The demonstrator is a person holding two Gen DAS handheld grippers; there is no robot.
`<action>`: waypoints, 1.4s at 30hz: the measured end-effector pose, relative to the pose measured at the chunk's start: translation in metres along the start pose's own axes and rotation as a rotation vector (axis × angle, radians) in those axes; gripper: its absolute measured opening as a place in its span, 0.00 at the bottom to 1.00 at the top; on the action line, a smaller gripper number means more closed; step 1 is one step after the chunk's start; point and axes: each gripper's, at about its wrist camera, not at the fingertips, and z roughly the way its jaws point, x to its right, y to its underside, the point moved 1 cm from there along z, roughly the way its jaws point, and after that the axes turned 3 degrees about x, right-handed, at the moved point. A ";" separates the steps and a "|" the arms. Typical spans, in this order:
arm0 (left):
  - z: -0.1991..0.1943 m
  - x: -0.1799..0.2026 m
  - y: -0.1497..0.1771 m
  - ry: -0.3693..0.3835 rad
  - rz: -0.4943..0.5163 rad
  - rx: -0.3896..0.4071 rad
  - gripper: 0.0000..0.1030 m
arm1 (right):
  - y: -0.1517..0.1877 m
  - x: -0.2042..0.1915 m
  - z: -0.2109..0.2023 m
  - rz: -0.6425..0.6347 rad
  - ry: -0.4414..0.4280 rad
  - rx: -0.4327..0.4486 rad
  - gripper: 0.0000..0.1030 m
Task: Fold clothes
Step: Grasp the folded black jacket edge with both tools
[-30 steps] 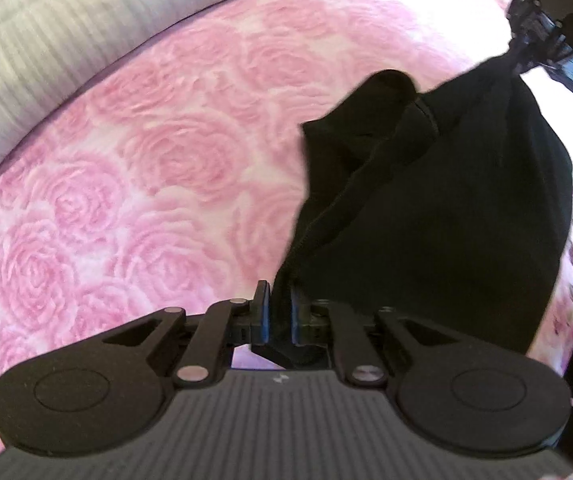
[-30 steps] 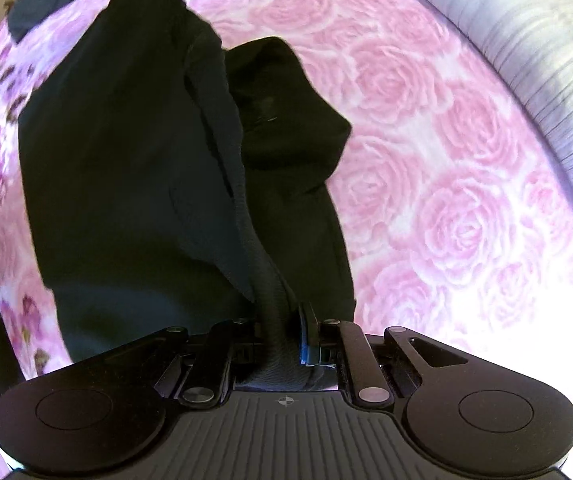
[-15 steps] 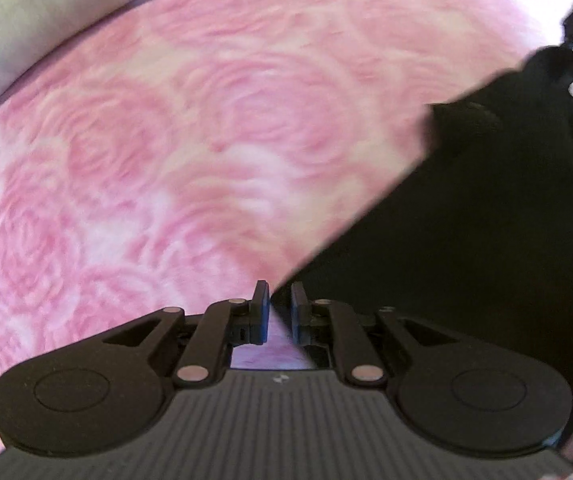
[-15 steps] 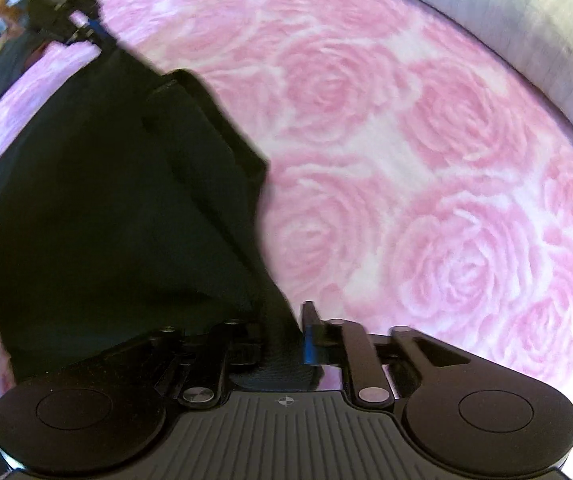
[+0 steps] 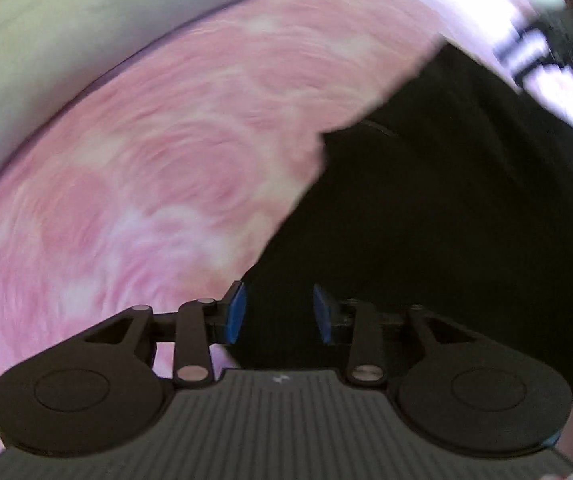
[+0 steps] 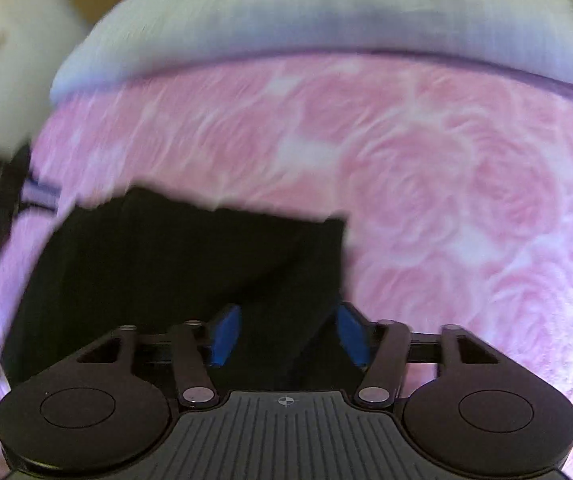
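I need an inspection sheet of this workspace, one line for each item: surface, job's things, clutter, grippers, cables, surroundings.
Surface: pink rose-print bedspread, blurred.
Job's things: black garment lying on the bedspread.
Clutter: nothing seen.
Grippers: left gripper open, fingers apart over the garment's edge; right gripper open, fingers apart over the garment.
Cables: nothing seen.
Surroundings: pale striped bedding along the far edge of the bedspread.

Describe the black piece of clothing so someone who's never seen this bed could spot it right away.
Start at the pink rose-patterned bedspread, bordered by a pale ribbed blanket. The black garment lies on it, just ahead of both open grippers. It is the only dark, plain thing on the floral surface.
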 end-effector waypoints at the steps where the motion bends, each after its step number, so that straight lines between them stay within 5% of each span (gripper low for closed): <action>1: 0.008 0.007 -0.003 0.000 0.053 -0.008 0.31 | 0.000 -0.015 0.005 -0.101 0.011 -0.023 0.65; 4: 0.032 0.016 -0.009 0.008 0.166 -0.041 0.31 | -0.003 -0.062 0.028 -0.422 -0.027 -0.078 0.65; 7: 0.046 0.011 -0.009 0.050 0.172 -0.074 0.30 | -0.018 -0.094 0.047 -0.614 -0.060 -0.096 0.65; 9: 0.047 0.004 -0.007 0.085 0.132 -0.086 0.01 | -0.029 -0.107 0.062 -0.685 -0.070 -0.098 0.65; 12: 0.042 0.003 0.000 0.082 0.119 -0.099 0.00 | -0.045 -0.111 0.091 -0.720 -0.090 -0.134 0.63; 13: 0.036 0.003 0.002 0.081 0.109 -0.091 0.00 | -0.049 -0.110 0.096 -0.709 -0.101 -0.158 0.52; 14: 0.028 0.002 0.005 0.078 0.095 -0.078 0.00 | -0.053 -0.109 0.099 -0.695 -0.108 -0.182 0.15; 15: 0.020 0.000 0.007 0.071 0.079 -0.059 0.00 | -0.057 -0.107 0.103 -0.681 -0.116 -0.206 0.05; 20: -0.009 -0.031 0.014 -0.008 -0.038 0.042 0.00 | -0.086 -0.109 0.079 -0.616 -0.144 -0.139 0.03; 24: 0.002 -0.032 0.008 0.050 0.014 0.040 0.02 | -0.099 -0.103 0.089 -0.596 -0.130 -0.143 0.03; 27: 0.015 -0.021 0.005 0.091 0.098 0.031 0.36 | -0.092 -0.103 0.093 -0.584 -0.116 -0.148 0.03; 30: 0.038 -0.015 0.007 0.101 0.163 -0.032 0.37 | -0.084 -0.103 0.087 -0.577 -0.100 -0.131 0.03; 32: 0.048 -0.013 0.010 0.115 0.187 -0.063 0.32 | -0.080 -0.106 0.087 -0.595 -0.093 -0.128 0.03; 34: 0.050 -0.014 0.011 0.141 0.167 -0.086 0.02 | -0.078 -0.109 0.081 -0.612 -0.091 -0.127 0.03; 38: 0.019 -0.024 0.012 0.114 0.125 -0.023 0.00 | -0.082 -0.116 0.071 -0.638 -0.087 -0.109 0.03; 42: 0.008 -0.055 0.023 0.066 -0.037 0.011 0.00 | -0.100 -0.119 0.070 -0.625 -0.078 -0.046 0.03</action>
